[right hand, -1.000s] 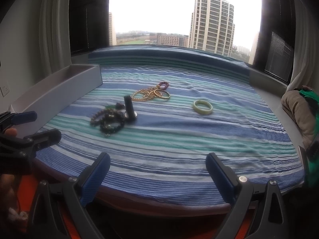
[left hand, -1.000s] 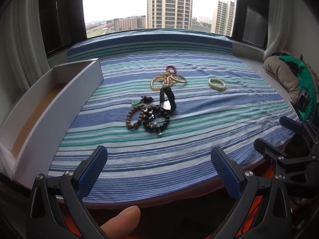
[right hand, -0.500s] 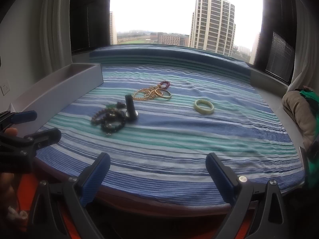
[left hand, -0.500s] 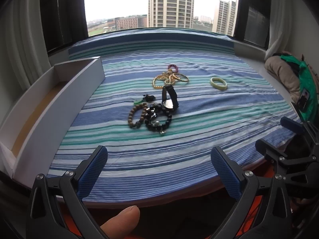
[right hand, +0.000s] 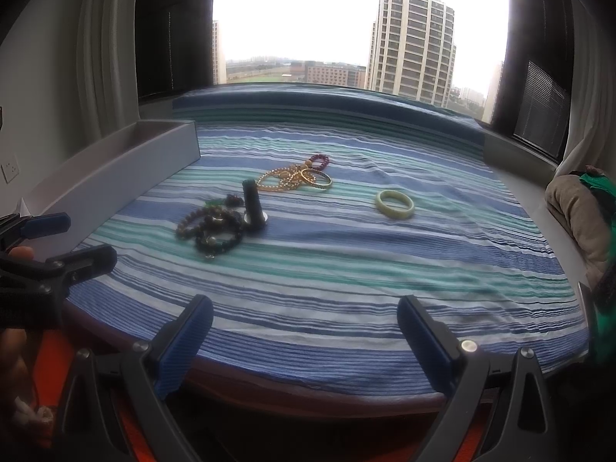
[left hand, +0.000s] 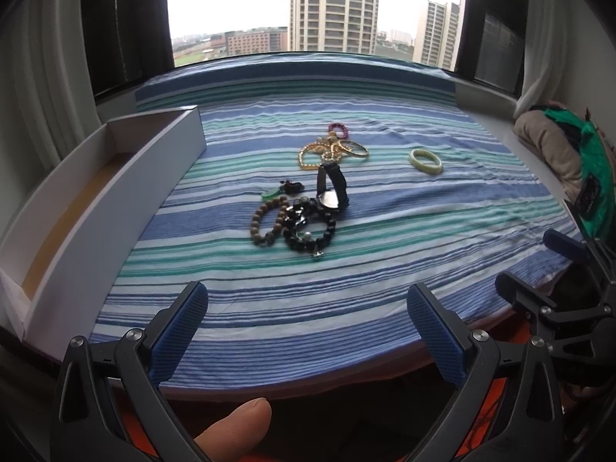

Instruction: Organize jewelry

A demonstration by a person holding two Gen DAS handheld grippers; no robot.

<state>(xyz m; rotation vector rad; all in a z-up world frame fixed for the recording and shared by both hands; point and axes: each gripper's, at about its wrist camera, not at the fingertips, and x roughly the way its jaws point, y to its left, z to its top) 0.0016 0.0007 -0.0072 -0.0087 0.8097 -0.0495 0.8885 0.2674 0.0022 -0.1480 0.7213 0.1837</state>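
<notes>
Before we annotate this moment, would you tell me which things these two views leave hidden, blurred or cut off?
- White box: in the right wrist view its near wall hides the floor; in the left wrist view the far floor shows bare, the near end is cut off.
- Dark bead bracelets: blurred in the right wrist view; tangled in the left, so their count is unclear.
- Watch: dial unreadable, too small.
- Gold chains: overlapping; number uncertain.

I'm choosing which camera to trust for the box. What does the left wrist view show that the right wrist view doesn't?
Only the left wrist view looks into the white box, showing its tan floor with nothing on it, plus a fingertip. Only the right wrist view shows a wall socket. Both show the pale green bangle, the gold bracelets, the bead bracelets, and both grippers open.
</notes>
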